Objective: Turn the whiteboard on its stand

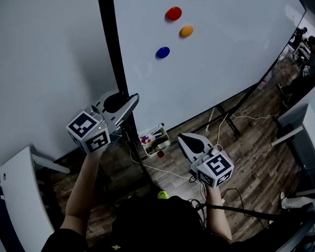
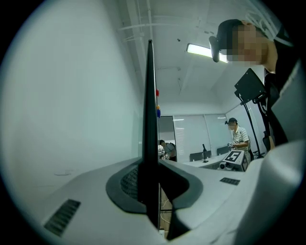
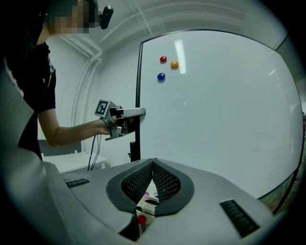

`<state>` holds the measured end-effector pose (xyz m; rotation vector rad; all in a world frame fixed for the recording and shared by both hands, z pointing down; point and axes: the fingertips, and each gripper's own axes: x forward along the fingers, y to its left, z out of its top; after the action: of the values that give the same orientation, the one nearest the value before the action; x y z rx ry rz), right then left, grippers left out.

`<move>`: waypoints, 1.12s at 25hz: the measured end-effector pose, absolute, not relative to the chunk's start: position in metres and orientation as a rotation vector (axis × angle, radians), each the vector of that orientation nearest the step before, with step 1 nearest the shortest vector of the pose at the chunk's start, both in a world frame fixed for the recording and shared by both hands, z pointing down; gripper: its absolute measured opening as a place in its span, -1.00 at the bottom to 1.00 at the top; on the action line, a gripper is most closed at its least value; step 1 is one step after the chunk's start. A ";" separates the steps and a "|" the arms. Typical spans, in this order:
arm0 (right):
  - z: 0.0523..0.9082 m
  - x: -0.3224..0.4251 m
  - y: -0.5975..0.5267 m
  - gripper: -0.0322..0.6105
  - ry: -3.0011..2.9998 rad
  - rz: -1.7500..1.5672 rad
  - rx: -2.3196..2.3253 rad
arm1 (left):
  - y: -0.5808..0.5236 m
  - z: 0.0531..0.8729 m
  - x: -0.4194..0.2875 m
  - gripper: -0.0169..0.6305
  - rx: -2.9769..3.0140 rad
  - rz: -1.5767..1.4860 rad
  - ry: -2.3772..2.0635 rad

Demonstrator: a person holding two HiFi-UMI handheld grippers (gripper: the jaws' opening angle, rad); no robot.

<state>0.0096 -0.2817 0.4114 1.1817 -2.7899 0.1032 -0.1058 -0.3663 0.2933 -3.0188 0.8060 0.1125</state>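
Right gripper (image 3: 152, 161) jaws were pressed together, nothing held, left gripper (image 2: 150, 167) was clamped on whiteboard (image 1: 223, 68) black side frame (image 2: 149, 95).

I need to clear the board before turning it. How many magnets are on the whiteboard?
3. The red magnet sits highest, the orange magnet just below and right of it, the blue magnet lowest and leftmost. The back of the whiteboard is hidden.

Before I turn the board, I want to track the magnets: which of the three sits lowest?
The blue magnet: it sits on the whiteboard below both the red magnet and the orange magnet.
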 end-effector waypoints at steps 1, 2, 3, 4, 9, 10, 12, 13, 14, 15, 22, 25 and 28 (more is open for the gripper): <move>0.414 0.011 -0.277 -0.82 -2.785 0.108 1.186 | -0.365 0.293 -0.105 -0.72 -3.013 0.110 0.805; 0.416 0.014 -0.273 -0.82 -2.781 0.113 1.191 | -0.365 0.293 -0.103 -0.73 -3.006 0.106 0.802; 0.418 0.016 -0.272 -0.81 -2.776 0.118 1.199 | -0.368 0.293 -0.099 -0.73 -2.999 0.099 0.797; 0.420 0.020 -0.273 -0.82 -2.770 0.125 1.207 | -0.373 0.293 -0.096 -0.73 -2.996 0.089 0.790; 0.421 0.048 -0.287 -0.82 -2.745 0.169 1.251 | -0.406 0.289 -0.070 -0.75 -2.999 0.077 0.788; 0.418 0.058 -0.288 -0.81 -2.745 0.175 1.259 | -0.411 0.285 -0.057 -0.75 -2.998 0.073 0.785; 0.411 0.081 -0.291 -0.81 -2.746 0.187 1.278 | -0.422 0.277 -0.027 -0.75 -3.011 0.060 0.760; 0.410 0.090 -0.293 -0.81 -2.743 0.194 1.288 | -0.427 0.277 -0.014 -0.76 -3.027 0.062 0.742; 0.412 0.095 -0.293 -0.82 -2.736 0.199 1.297 | -0.431 0.279 -0.005 -0.77 -3.045 0.073 0.723; 0.415 0.097 -0.292 -0.81 -2.728 0.201 1.306 | -0.435 0.283 -0.001 -0.77 -3.059 0.092 0.710; 0.426 0.115 -0.273 -0.81 -2.673 0.209 1.382 | -0.451 0.291 0.018 -0.78 -3.069 0.133 0.710; 0.423 0.133 -0.270 -0.81 -2.658 0.201 1.412 | -0.463 0.290 0.036 -0.78 -3.072 0.134 0.702; 0.427 0.141 -0.263 -0.82 -2.634 0.198 1.443 | -0.470 0.294 0.040 -0.78 -3.076 0.160 0.705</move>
<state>0.1407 -0.2635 0.4266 1.4435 -2.6343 0.1982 0.0403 -0.4703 0.2936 -3.0762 0.7052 0.1600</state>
